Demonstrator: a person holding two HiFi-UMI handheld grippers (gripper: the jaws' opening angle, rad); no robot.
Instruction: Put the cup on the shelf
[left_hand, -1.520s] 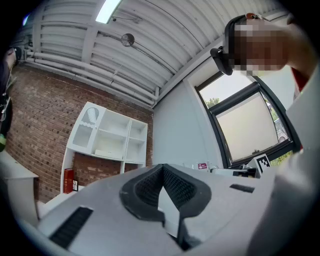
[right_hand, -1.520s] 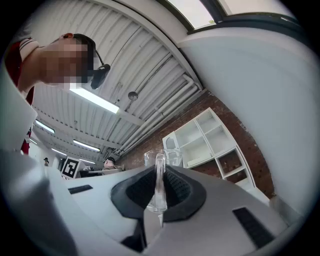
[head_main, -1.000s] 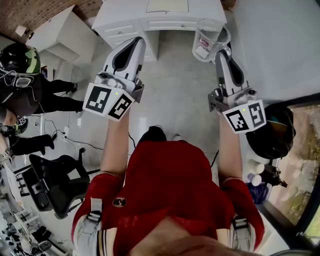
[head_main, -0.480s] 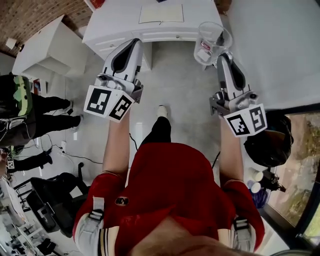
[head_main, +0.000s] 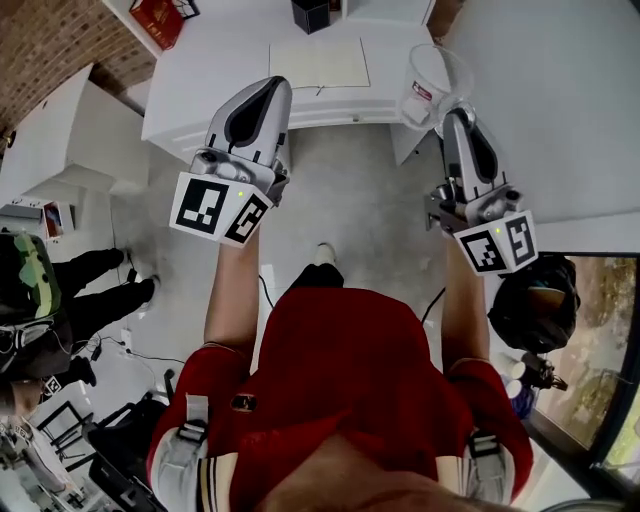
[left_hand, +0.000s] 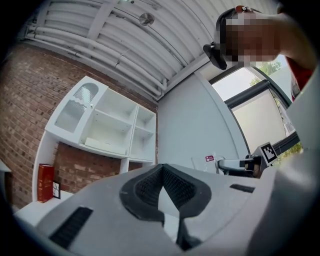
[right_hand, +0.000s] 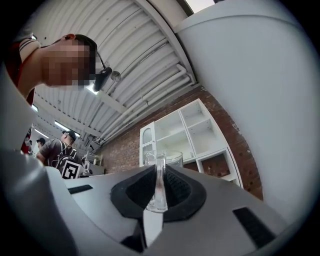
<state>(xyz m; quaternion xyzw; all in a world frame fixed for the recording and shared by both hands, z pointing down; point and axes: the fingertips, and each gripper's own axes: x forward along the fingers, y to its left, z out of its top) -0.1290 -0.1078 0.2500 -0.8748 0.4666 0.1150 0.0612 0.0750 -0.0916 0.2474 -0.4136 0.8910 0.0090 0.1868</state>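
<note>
Count stands at 2 grippers (left gripper (head_main: 270, 90), right gripper (head_main: 456, 116)), 1 clear cup (head_main: 428, 72), 1 white shelf unit (left_hand: 116, 126), 1 white table (head_main: 210, 80), 1 sheet of paper (head_main: 318, 62), 1 red box (head_main: 160, 14) and 1 black box (head_main: 311, 14).

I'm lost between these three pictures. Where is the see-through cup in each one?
Head view: upper right, the cup at the tip of the right gripper.
Left gripper view: right of centre, small, its red label showing.
Right gripper view: bottom centre, its handle pinched between the jaws.
Shared landmark: the brick wall, seen in all three views.
</note>
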